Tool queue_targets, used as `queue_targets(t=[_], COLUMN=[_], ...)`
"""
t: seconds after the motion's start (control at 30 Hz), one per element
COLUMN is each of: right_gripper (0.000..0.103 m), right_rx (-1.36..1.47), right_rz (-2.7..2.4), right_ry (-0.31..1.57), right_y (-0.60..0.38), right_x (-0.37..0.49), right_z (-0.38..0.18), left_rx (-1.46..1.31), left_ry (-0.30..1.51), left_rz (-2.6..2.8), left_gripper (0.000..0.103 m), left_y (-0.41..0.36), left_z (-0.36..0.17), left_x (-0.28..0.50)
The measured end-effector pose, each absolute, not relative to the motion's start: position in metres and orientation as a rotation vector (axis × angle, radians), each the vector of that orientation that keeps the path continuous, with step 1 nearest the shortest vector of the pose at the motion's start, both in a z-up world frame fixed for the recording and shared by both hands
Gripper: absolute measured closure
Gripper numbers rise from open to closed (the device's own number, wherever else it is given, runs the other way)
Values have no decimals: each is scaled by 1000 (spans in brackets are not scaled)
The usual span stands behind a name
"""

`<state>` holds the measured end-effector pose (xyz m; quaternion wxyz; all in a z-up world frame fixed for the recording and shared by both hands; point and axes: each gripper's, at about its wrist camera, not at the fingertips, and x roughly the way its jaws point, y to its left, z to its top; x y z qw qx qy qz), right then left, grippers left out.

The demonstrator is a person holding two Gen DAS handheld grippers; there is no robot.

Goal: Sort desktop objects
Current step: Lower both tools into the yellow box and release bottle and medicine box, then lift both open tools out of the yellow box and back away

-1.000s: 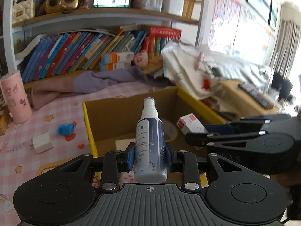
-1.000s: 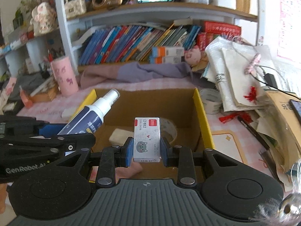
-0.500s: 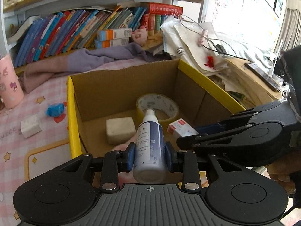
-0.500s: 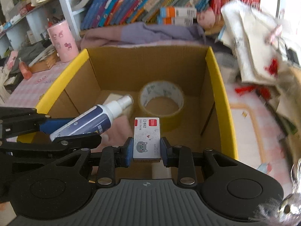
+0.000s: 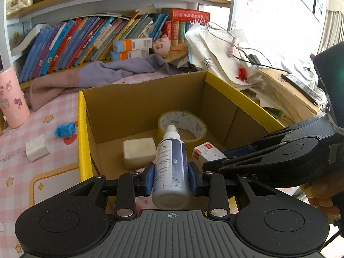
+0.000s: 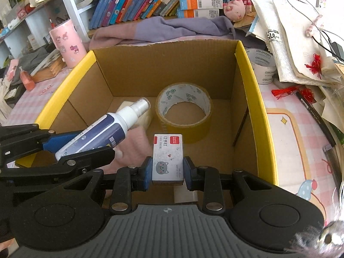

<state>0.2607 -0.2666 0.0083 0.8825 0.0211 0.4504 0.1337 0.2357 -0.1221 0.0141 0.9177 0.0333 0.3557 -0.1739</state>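
A cardboard box with yellow rims (image 5: 81, 129) (image 6: 253, 99) stands open on the desk. My left gripper (image 5: 171, 177) is shut on a white and navy spray bottle (image 5: 169, 167) (image 6: 101, 133), held over the box's near side. My right gripper (image 6: 168, 171) is shut on a small white staple box (image 6: 167, 157) (image 5: 206, 153) with a red label, also over the box. Inside lie a roll of tape (image 6: 183, 107) (image 5: 182, 126), a cream sponge block (image 5: 138, 152) and something pink (image 6: 137, 146).
On the pink checked desk to the left are a blue wrapper (image 5: 64, 130), a white block (image 5: 36, 147) and a pink cup (image 5: 11, 103) (image 6: 65, 43). A purple cloth (image 6: 172, 28) lies behind the box. A second tape roll (image 6: 261, 64) and stacked papers (image 6: 296, 38) crowd the right.
Both grippers came down and tilted toward the box interior with their objects still held; the box floor now fills the views. Little moved in the last half second.
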Motion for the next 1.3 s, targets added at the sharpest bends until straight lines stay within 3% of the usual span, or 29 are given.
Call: queue_targets(t=[0.13,0.2,0.23,0.37,0.57,0.83,1.3], right_gripper=[75,75,74,69,60,49,47], right_rx=[48,60,64,85,68,51,93], right_rz=[272,268,266,257,238,207,82], right_ry=[930,917,908,862,764,665,610], right_y=[-267,-268,-269,-273,-272,-272,-268], right_x=[261,259,258,251,236,209,158], right_z=[9,11,12,20,37,49,52], left_rx=[77,80,81,37,12,25,58], left_ry=[698,675,664,627,578,517,469], left_rz=[-333,-315,-292,-263,-245,-244,-283], left_gripper=[66,56,47,32,23,17,14], left_y=[-122,-121,-120,-111,-105,-104,-84], left_z=[16,20,21,30,43,54,59], left_x=[230,228,227,222,208,187,151])
